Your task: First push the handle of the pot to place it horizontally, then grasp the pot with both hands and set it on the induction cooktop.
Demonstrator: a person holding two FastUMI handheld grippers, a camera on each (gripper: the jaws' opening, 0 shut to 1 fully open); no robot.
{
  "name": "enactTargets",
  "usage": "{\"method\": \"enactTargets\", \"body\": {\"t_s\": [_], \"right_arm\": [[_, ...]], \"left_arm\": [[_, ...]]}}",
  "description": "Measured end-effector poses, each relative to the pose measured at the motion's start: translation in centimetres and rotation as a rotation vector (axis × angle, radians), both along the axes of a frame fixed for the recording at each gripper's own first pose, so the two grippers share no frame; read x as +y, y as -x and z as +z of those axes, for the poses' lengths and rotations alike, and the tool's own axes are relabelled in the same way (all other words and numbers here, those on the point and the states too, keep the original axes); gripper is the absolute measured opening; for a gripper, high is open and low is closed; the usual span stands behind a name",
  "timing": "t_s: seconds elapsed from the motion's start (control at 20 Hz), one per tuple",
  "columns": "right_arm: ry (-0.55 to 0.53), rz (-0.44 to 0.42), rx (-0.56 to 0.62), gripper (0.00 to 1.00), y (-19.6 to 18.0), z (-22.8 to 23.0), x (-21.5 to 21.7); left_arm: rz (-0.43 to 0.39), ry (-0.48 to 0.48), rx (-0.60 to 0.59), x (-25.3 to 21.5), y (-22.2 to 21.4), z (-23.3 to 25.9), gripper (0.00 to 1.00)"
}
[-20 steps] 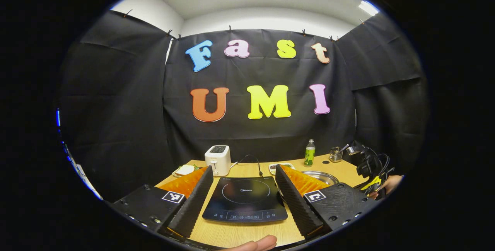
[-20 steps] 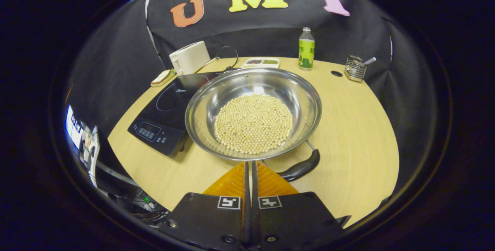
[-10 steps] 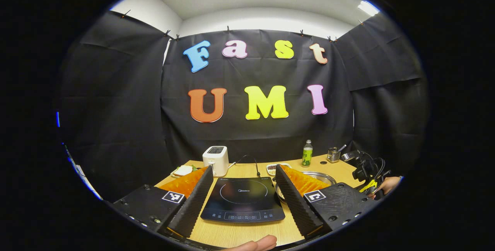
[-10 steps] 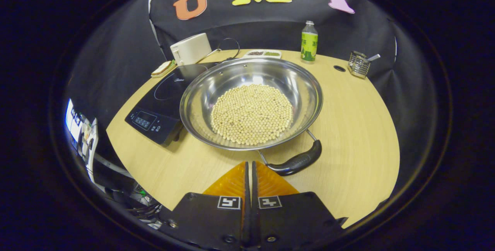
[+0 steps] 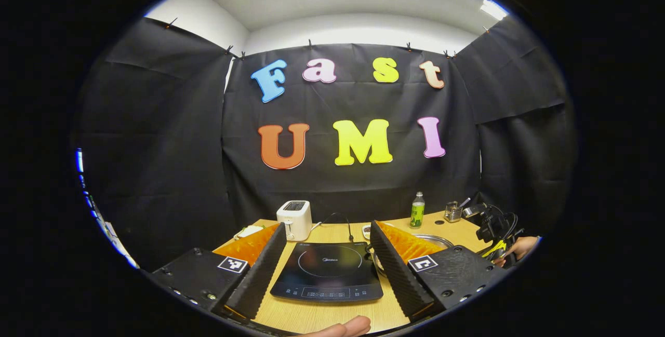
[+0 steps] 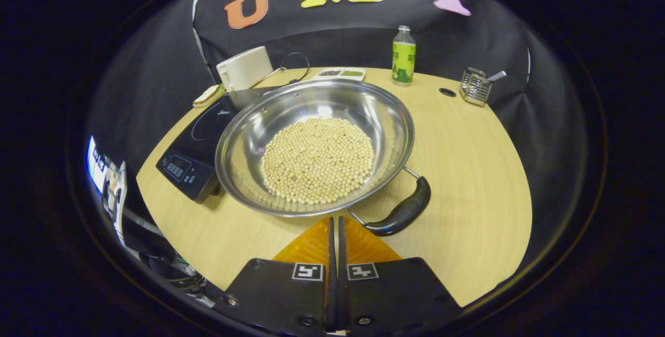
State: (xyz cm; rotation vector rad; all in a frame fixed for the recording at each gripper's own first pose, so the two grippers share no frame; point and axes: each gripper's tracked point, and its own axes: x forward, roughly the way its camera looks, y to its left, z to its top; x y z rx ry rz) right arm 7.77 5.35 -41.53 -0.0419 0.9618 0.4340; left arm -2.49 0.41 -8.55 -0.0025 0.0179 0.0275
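pot: wide steel pot (image 6: 314, 145) of pale beans on wooden worktop (image 6: 467, 171), beside black induction cooktop (image 5: 327, 272)
handle: black handle (image 6: 402, 214) angled, near right gripper (image 6: 335, 228)
fingers: right together, empty; left gripper (image 5: 327, 248) apart
risk: hard shove could spill beans

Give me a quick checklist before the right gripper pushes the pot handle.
1. Right gripper shut for pushing: ok.
2. Gripper touching the pot handle: not ok, tips sit just left of it.
3. Handle horizontal: not ok, it lies slanted.
4. Induction cooktop top bare: ok.
5. Left gripper open, ready for the two-handed grasp: ok.
6. Pot clear of the cooktop: cannot tell, its rim overlaps it.
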Motion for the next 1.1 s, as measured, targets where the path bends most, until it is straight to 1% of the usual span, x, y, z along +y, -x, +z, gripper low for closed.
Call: {"method": "enactTargets", "body": {"t_s": [0.1,0.15,0.2,0.6,0.75,0.8,0.85,0.9,0.95,1.0,1.05,1.1], "right_arm": [[-0.004,-0.014,-0.006,0.04,-1.2,-0.3,-0.8],[-0.004,-0.02,-0.006,0.01,-1.8,-0.5,-1.2],[-0.004,-0.026,-0.011,0.04,-2.4,-0.6,-1.6],[0.028,-0.053,-0.031,0.04,-6.9,-1.7,-4.3],[0.049,-0.092,-0.057,0.04,-8.7,-1.8,-5.4],[0.057,-0.104,-0.071,0.0,-9.3,-1.8,-5.6],[0.063,-0.114,-0.081,0.04,-9.8,-1.7,-5.9],[0.065,-0.118,-0.088,0.04,-10.3,-1.6,-6.1],[0.061,-0.125,-0.092,0.01,-10.7,-1.4,-6.3],[0.053,-0.136,-0.098,0.04,-11.2,-1.2,-6.4],[0.049,-0.144,-0.11,0.04,-11.6,-1.1,-6.6],[0.05,-0.157,-0.126,0.01,-12.1,-1.0,-6.9]], "left_arm": [[0.008,-0.007,0.001,-0.4,-0.6,0.1,0.96],[0.007,-0.008,0.003,-0.8,-1.0,0.0,0.96],[0.002,-0.008,0.006,-1.2,-1.3,-0.2,0.96],[-0.034,-0.027,0.048,-4.2,-5.4,-1.9,0.96],[-0.041,-0.013,0.073,-4.7,-7.0,-3.0,0.96],[-0.04,-0.005,0.086,-4.7,-7.6,-3.4,0.96],[-0.042,0.004,0.097,-4.8,-8.1,-3.9,0.96],[-0.043,0.011,0.107,-4.8,-8.6,-4.1,0.96],[-0.041,0.016,0.117,-4.8,-9.0,-4.5,0.96],[-0.038,0.022,0.122,-4.8,-9.6,-4.8,0.96],[-0.037,0.029,0.128,-4.8,-10.1,-5.1,0.96],[-0.035,0.038,0.139,-4.8,-10.5,-5.6,0.96]]}}
